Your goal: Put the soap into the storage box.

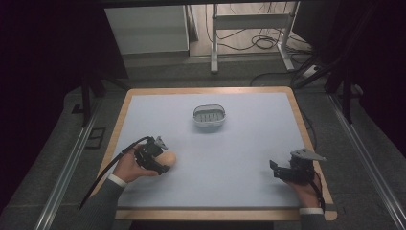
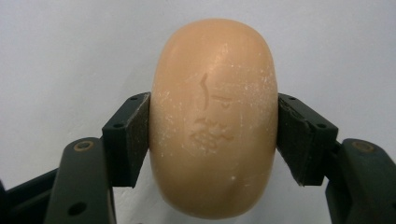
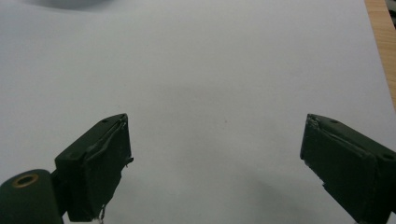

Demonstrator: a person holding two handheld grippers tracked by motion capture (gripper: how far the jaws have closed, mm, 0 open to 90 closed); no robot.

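Note:
A tan oval soap bar (image 2: 214, 116) with a faint stamped mark sits between the jaws of my left gripper (image 2: 214, 135), both pads pressed against its sides. In the high view the same soap (image 1: 167, 158) is at the table's front left, held in my left gripper (image 1: 163, 160). My right gripper (image 1: 274, 168) rests at the front right, its jaws wide apart over bare white surface; in its own view the right gripper (image 3: 215, 158) holds nothing. A small white soap dish (image 1: 209, 115) with a slotted floor stands at the middle back of the table.
The table has a white top (image 1: 230, 148) with a wooden border (image 1: 306, 134). Beyond the far edge are metal desk legs (image 1: 214, 43) and loose cables (image 1: 263, 43) on the floor. Metal rails (image 1: 364, 158) run along both sides.

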